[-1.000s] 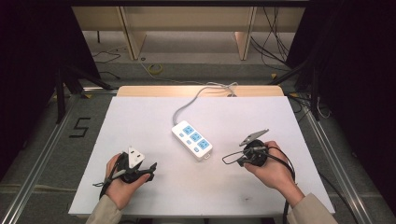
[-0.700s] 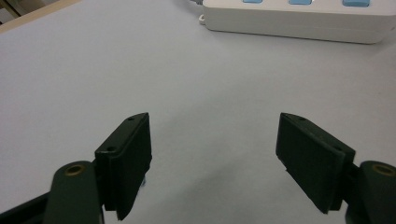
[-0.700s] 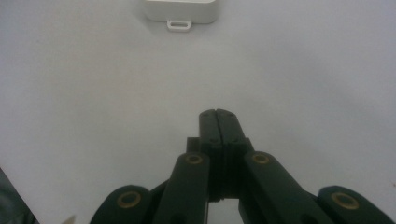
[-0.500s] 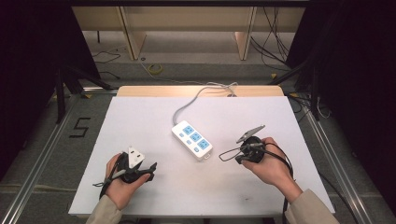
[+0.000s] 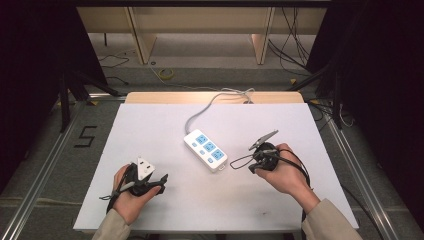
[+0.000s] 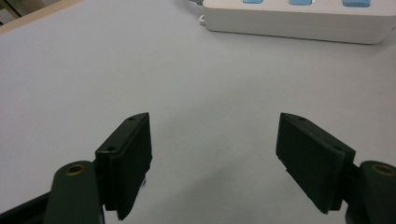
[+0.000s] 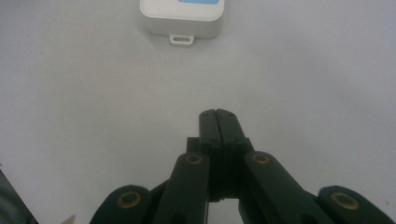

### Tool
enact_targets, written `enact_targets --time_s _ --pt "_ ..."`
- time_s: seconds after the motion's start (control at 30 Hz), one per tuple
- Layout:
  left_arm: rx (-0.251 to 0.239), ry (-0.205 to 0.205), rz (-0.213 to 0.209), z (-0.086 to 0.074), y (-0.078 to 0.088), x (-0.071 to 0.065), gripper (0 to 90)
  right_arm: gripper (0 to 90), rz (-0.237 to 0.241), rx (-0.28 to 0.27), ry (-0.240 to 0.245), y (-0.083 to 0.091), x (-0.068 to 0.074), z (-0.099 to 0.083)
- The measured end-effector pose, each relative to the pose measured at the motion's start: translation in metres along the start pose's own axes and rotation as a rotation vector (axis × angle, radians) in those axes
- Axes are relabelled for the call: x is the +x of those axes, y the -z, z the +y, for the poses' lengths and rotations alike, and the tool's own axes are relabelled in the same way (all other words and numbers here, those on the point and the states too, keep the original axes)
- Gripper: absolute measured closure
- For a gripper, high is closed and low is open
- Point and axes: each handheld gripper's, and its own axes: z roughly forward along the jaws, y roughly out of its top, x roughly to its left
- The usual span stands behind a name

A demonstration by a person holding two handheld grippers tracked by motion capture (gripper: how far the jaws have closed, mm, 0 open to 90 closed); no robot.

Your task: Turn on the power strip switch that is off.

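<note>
Left gripper (image 6: 215, 154): jaws held wide apart, nothing gripped, low over the table (image 5: 150, 130).
Right gripper (image 7: 217, 116): jaws closed together, empty.
Power strip (image 5: 205, 150): laid mid-table, between both grippers, untouched.

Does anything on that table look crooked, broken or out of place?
Nothing looks broken or spilled. The power strip lies slantwise on the white table, its cord trailing off the far edge. The left gripper is open and the right gripper shut, both holding nothing.
</note>
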Motion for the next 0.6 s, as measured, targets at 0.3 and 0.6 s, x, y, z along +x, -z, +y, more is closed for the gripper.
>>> enact_targets --time_s 0.3,0.6 --pt "-0.001 0.000 -0.003 0.000 0.000 0.000 27.0 90.0 0.002 0.014 0.002 -0.001 0.001 0.006" --pt "0.005 -0.006 -0.005 0.000 -0.001 0.000 27.0 90.0 0.007 0.019 0.006 -0.004 0.002 0.013"
